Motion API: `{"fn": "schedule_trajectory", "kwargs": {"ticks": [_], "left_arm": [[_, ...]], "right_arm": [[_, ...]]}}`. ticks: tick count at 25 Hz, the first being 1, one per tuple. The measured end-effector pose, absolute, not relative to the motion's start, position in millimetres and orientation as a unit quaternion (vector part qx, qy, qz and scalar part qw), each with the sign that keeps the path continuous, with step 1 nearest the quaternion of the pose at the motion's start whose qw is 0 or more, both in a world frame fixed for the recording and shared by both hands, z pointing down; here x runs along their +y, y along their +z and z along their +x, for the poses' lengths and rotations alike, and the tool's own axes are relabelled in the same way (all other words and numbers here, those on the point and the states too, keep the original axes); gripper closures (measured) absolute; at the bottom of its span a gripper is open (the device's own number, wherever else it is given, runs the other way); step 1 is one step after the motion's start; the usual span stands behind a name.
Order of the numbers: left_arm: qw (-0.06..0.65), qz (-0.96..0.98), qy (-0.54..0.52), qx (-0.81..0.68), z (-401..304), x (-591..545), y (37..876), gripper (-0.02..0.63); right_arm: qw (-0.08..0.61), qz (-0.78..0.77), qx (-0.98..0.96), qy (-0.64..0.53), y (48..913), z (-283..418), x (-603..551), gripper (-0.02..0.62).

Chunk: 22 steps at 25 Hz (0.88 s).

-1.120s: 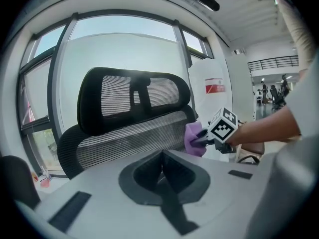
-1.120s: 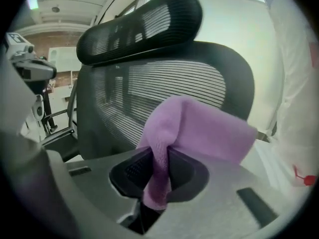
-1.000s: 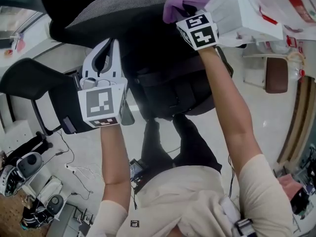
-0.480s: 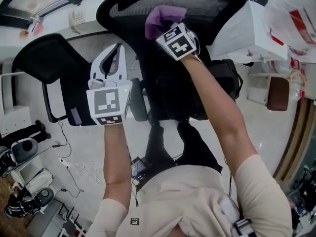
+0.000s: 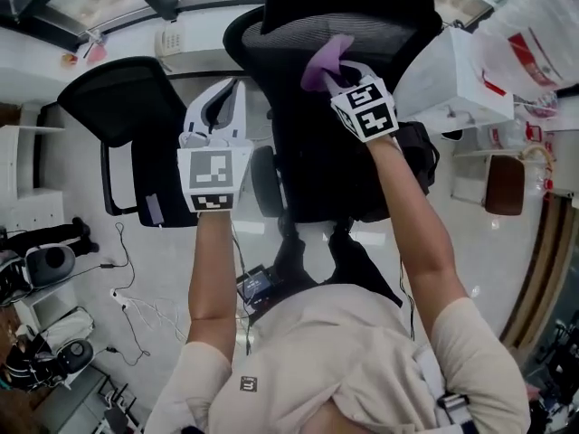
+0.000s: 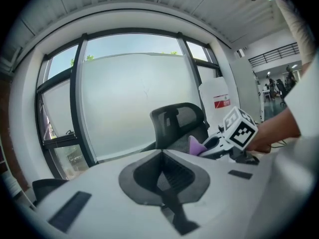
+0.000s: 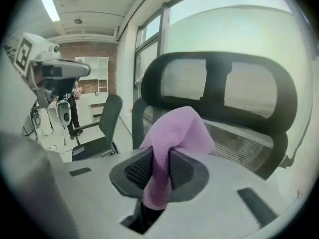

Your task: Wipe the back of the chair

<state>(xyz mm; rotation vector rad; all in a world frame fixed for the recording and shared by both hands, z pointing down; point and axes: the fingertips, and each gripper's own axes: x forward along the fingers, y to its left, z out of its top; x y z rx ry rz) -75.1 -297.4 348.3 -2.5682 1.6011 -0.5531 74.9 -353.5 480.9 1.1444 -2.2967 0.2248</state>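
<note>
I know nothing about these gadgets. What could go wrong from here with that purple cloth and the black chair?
The right gripper pinches only a narrow fold of the purple cloth. Dragged across the mesh chair back, the cloth might snag and pull out. The left gripper is shut on nothing and hangs beside the chair without bracing it, so the chair could turn or shift away under pressure.

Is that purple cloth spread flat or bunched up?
Bunched up: the purple fleecy cloth is pinched in the right claw, its free end puffing out beyond the jaws.
</note>
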Motion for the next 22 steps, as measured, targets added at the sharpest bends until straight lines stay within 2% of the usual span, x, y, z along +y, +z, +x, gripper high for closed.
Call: {"fn": "schedule_trajectory", "kwargs": {"ticks": [11,22], "left_arm": [[0.090,-0.849,-0.164,0.493,-72.0,-256.0,260.3,0.597],[0.133,-0.858,-0.139,0.476,-77.2,-204.9,201.0,0.597]], "right_arm": [[0.221,0.474,-0.852,-0.002,318.4,106.7,-283.9,0.544],[0.166,0.510,-0.843,-0.053,207.4,132.5,-205.1,0.545]]}}
